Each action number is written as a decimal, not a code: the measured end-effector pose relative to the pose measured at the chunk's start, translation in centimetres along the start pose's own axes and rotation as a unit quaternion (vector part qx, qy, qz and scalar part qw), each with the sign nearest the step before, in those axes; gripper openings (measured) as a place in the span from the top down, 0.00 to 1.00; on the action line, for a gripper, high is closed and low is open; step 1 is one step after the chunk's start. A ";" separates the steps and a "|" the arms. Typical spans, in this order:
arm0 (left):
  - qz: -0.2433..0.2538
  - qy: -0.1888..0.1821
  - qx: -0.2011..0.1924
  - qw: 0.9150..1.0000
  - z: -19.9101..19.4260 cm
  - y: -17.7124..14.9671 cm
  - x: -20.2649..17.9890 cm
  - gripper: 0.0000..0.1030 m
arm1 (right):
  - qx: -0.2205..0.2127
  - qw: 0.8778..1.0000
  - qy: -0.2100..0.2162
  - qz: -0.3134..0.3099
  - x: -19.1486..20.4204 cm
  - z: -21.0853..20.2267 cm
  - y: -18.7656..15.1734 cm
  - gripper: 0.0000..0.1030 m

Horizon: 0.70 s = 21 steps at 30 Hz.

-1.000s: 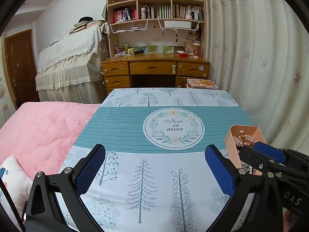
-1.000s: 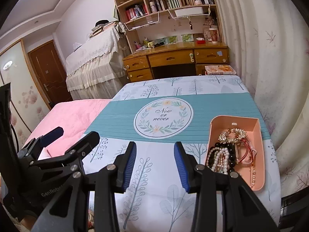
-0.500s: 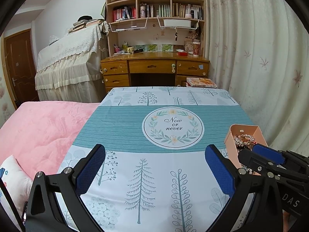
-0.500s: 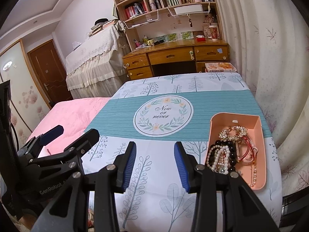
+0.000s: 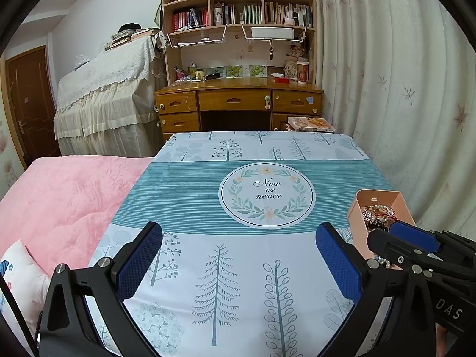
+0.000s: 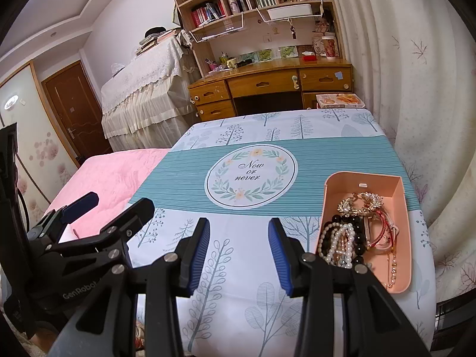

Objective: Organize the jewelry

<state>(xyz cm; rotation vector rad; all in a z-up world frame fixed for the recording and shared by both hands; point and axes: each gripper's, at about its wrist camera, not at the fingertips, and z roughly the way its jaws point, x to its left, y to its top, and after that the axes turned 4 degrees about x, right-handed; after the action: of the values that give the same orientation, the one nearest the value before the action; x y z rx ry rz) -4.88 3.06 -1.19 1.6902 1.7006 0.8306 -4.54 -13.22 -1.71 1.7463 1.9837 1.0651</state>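
Note:
A peach tray [image 6: 400, 278] sits at the right side of the table and holds a pile of jewelry: pearl bracelets [image 6: 339, 242], black beads, a gold rhinestone piece [image 6: 360, 202] and red cords. It also shows in the left wrist view [image 5: 355, 214], partly hidden by my right gripper. My left gripper [image 5: 238, 255] is wide open and empty over the near table. My right gripper [image 6: 238, 245] is open and empty, just left of the tray.
The table has a tree-print cloth [image 5: 223, 267] with a teal band and a "Now or never" roundel [image 6: 251, 175]. A pink bed [image 5: 59, 196] lies to the left. A wooden desk [image 5: 238, 104] with shelves stands behind, curtains to the right.
Both grippers have drawn back and risen slightly, so the table looks a little farther away. Both stay open and empty. The tray and jewelry have not moved.

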 end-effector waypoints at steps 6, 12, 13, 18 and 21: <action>-0.001 -0.001 0.004 1.000 0.4 -0.2 0.0 0.01 | 0.002 1.000 0.000 0.001 -0.1 0.1 -0.1 0.60; -0.001 -0.001 0.005 1.000 0.4 -0.2 0.1 0.01 | 0.002 1.000 0.000 0.001 -0.1 0.1 0.0 0.60; -0.001 -0.002 0.006 1.000 0.4 -0.3 0.1 0.01 | 0.002 1.000 0.000 0.001 -0.1 0.1 0.0 0.60; -0.001 -0.002 0.006 1.000 0.5 -0.4 0.1 0.01 | 0.002 1.000 0.000 0.001 0.0 0.1 0.0 0.60; -0.001 -0.002 0.007 1.000 0.6 -0.4 0.2 0.01 | 0.002 1.000 0.000 0.001 -0.1 0.0 0.0 0.60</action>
<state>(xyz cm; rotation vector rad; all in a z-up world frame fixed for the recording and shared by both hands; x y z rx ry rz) -4.73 3.23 -1.88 1.6988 1.7082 0.8166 -4.47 -13.26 -1.73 1.7517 1.9862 1.0631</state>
